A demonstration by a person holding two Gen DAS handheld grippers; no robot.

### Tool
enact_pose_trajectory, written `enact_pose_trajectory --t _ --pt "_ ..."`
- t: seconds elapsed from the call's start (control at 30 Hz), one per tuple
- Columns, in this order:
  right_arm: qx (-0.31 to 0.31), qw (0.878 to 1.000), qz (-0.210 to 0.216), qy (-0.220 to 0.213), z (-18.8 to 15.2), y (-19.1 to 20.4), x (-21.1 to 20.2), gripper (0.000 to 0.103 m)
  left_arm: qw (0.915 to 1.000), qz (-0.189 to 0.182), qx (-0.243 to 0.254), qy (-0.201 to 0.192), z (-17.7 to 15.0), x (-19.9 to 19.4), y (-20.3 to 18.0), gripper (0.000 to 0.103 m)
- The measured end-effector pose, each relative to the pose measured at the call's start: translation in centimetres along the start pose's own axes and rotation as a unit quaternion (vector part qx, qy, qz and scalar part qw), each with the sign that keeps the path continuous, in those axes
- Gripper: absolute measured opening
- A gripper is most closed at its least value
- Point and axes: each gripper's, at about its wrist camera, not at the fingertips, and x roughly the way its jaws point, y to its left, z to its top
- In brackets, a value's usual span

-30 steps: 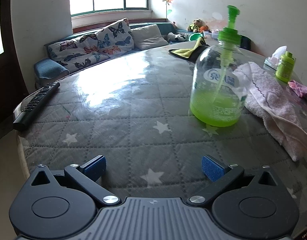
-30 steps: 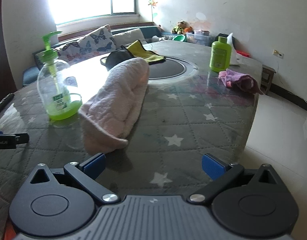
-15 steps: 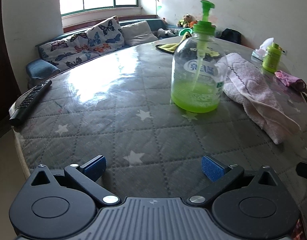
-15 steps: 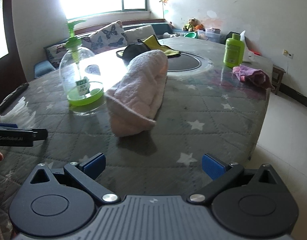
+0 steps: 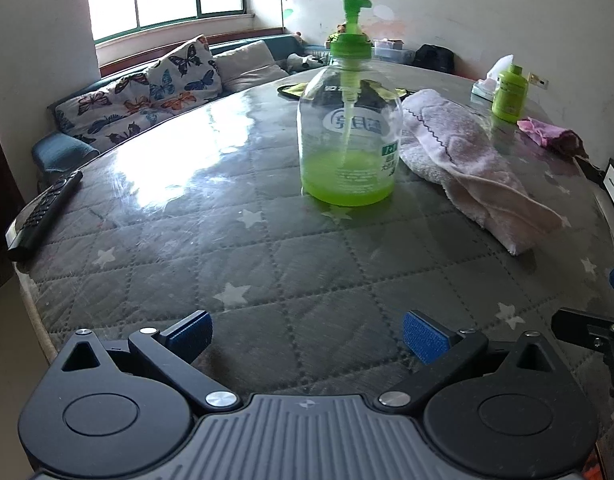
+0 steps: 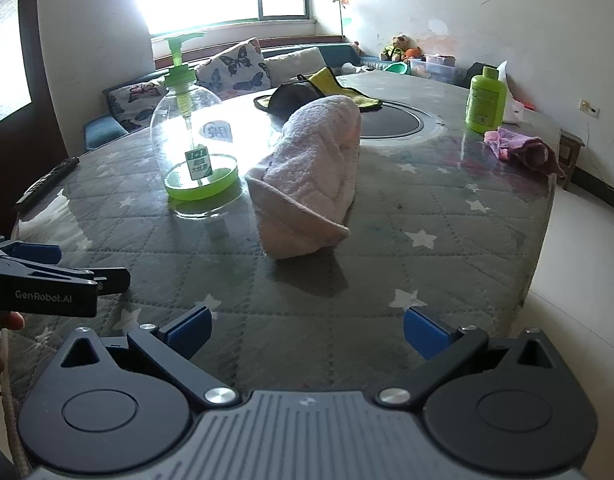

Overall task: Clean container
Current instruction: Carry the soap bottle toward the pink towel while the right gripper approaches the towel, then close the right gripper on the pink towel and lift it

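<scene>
Both jaws stand wide apart, nothing between them: left gripper [image 5: 305, 336] at the bottom of the left view, right gripper [image 6: 305, 334] at the bottom of the right view.

Left view, left to right: remote [image 5: 43, 210] at the left edge of the table [image 5: 235, 264]; pump bottle [image 5: 349, 136] upright at centre, clear body, green liquid low in the base; pink towel [image 5: 467, 160] just beside it on the right, whether touching I cannot tell; small green bottle [image 5: 509, 96] and purple rag [image 5: 551, 136] at upper right.

Right view: pump bottle [image 6: 193, 148] at centre left, towel [image 6: 315, 172] at centre, rolled and limp.

Handling, as judged: bottle mostly empty, so light and easy to tip; smooth plastic, likely slick and slightly yielding. Best hold looks like the green collar under the pump, or across the body. Towel is soft; pinch a fold at the near end.
</scene>
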Motion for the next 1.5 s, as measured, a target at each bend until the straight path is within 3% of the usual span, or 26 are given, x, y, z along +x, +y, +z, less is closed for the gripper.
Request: enact_pose_trajectory --t 0.97,1.5 --pt "-0.022 0.999 0.032 0.004 1.5 1.0 1.1 0.102 0.999 -0.032 0.027 0.015 1.7 1.2 -0.7 0.103" --pt "-0.024 0.999 0.038 -0.019 6.1 0.0 2.5 0.092 0.9989 -0.042 0.009 0.017 3.9 2.6 0.5 0.103"
